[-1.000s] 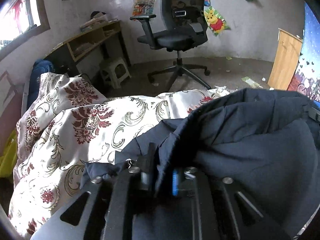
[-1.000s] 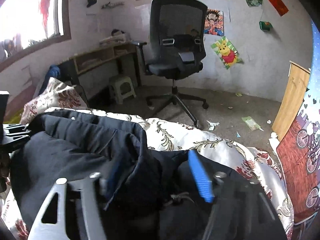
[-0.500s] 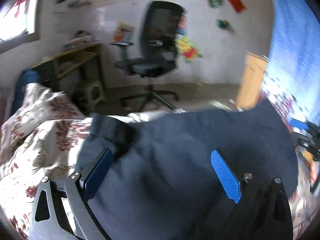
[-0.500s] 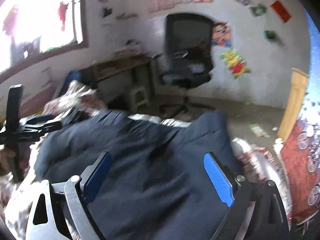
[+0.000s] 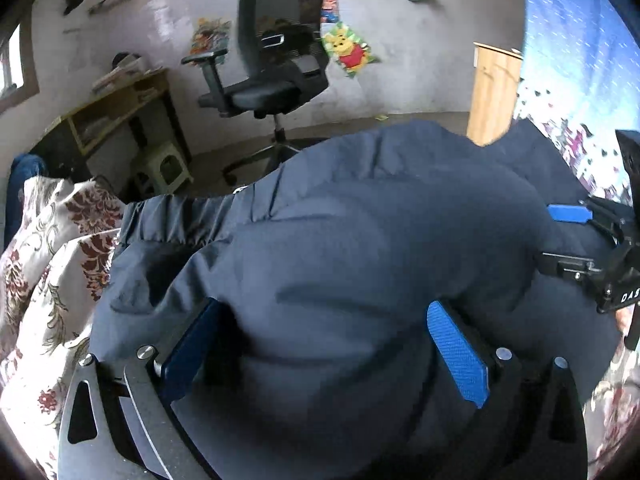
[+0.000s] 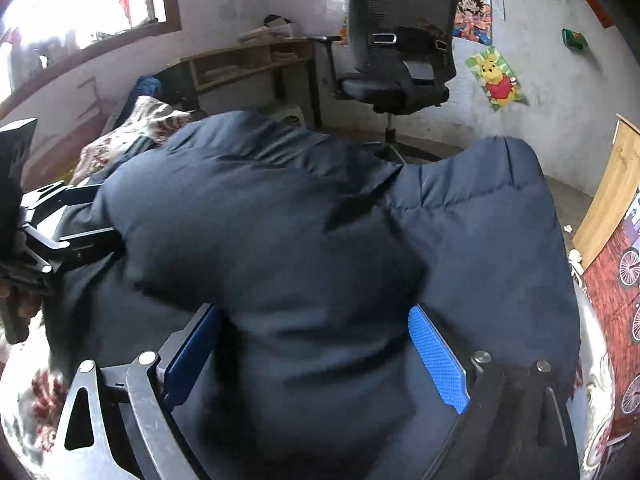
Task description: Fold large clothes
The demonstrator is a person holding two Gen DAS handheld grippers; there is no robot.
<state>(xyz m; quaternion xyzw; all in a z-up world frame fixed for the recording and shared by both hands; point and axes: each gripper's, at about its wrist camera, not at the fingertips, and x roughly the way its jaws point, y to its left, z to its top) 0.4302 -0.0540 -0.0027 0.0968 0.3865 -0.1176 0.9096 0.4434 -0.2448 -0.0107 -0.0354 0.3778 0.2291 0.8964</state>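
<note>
Jacket: a dark navy padded jacket (image 5: pixel 360 240) lies bunched on the bed, filling the middle of both wrist views.
Long axis: it runs side to side, from one gripper across to the other; the elastic hem (image 5: pixel 180 216) lies at the left end in the left wrist view and a puffed, stitched fold (image 6: pixel 492 208) rises at the right end in the right wrist view. Which end is collar I cannot tell.
Left gripper (image 5: pixel 320 344): jaws spread wide, blue pads on either side of a mound of jacket — fabric bulges between them, nothing pinched.
Right gripper (image 6: pixel 316 348): jaws equally wide, jacket heaped between the pads, not clamped.
Bedspread (image 5: pixel 44 280): cream with dark red flowers, showing beside the jacket's left end.
Chair (image 6: pixel 400 52): black office chair on the floor beyond the bed, near a wooden desk (image 6: pixel 248 60).
Wall: Pooh poster (image 6: pixel 498 80) right of the chair.
</note>
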